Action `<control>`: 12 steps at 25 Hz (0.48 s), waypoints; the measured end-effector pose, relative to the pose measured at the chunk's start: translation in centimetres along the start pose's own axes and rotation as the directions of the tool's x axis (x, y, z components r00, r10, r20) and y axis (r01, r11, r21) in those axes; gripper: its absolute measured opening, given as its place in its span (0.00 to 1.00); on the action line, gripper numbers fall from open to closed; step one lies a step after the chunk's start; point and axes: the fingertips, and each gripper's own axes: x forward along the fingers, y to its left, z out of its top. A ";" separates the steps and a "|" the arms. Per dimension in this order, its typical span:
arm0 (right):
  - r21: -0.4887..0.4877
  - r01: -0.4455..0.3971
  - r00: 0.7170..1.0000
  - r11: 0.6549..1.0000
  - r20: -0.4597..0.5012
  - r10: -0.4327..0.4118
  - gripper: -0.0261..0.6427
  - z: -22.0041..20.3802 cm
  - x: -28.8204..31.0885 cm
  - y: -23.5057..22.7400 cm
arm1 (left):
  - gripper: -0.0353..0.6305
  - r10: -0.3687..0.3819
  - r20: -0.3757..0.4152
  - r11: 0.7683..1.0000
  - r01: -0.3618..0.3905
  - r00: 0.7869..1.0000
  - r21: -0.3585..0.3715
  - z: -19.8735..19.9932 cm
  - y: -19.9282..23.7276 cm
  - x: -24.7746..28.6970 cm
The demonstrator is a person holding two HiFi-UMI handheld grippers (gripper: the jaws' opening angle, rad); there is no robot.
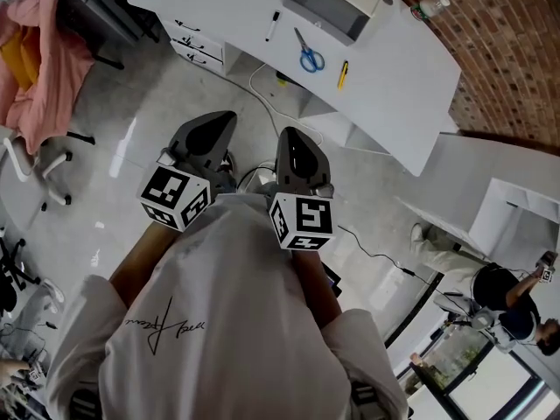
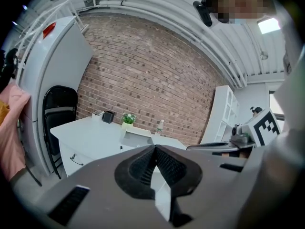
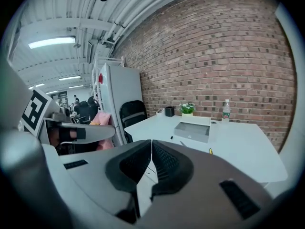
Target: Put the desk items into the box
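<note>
Standing well back from the white desk (image 1: 394, 77), the person holds both tools out in front with nothing picked up. The left gripper (image 1: 220, 119) has its jaws pressed together with nothing between them. The right gripper (image 1: 295, 136) is the same deal, closed up and empty.

On the desk, going left to right, there's a black marker (image 1: 272, 26), blue-handled scissors (image 1: 308, 52) and a yellow utility knife (image 1: 343, 74). All three lie loose on the tabletop just in front of the grey box (image 1: 331, 3), which looks empty. A water bottle (image 1: 430, 8) sits off toward the far right edge.

So nothing's in the box yet. This looks like the approach, pretty much the very start of the job. Next move, I'd guess, is to close the gap to the desk, spread one pair of jaws and drop onto an item. The marker is on the left gripper's side, so it's the likely first pick. It's all thin stuff lying flat, so the grab probably needs to come in low and square.
</note>
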 end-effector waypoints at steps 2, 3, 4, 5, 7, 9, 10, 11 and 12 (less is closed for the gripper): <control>-0.003 -0.001 1.000 1.000 -0.004 0.001 0.08 0.1 0.6 0.6 | 0.06 0.000 0.002 1.000 0.000 1.000 0.001 0.2 0.9 0.0; -0.005 -0.001 1.000 1.000 -0.006 0.001 0.08 0.1 0.8 0.8 | 0.06 -0.001 0.003 1.000 0.001 1.000 0.003 0.3 1.2 0.0; -0.008 -0.001 1.000 1.000 -0.008 0.001 0.08 0.2 0.9 0.9 | 0.06 -0.004 0.005 1.000 0.004 1.000 0.004 0.3 1.3 0.1; -0.012 0.001 1.000 1.000 -0.011 -0.002 0.08 0.2 0.9 1.0 | 0.06 -0.009 0.007 1.000 0.009 1.000 0.003 0.4 1.4 0.1; -0.013 0.010 1.000 1.000 -0.011 -0.011 0.08 0.3 1.0 1.0 | 0.06 -0.019 0.010 1.000 0.019 1.000 0.000 0.6 1.6 0.2; -0.005 0.018 1.000 1.000 -0.011 -0.018 0.08 0.3 1.3 1.0 | 0.06 -0.027 0.006 1.000 0.027 1.000 0.001 0.6 1.7 0.3; -0.001 0.019 1.000 1.000 -0.011 -0.019 0.08 0.3 1.4 1.0 | 0.06 -0.030 0.002 1.000 0.030 1.000 0.004 0.5 1.7 0.3; 0.003 0.021 1.000 1.000 -0.010 -0.021 0.08 0.3 1.5 0.9 | 0.06 -0.035 -0.002 0.999 0.035 0.999 0.009 0.5 1.7 0.4; 0.005 0.024 1.000 1.000 -0.009 -0.024 0.08 0.4 1.5 0.7 | 0.06 -0.040 -0.004 0.999 0.040 0.999 0.013 0.5 1.6 0.5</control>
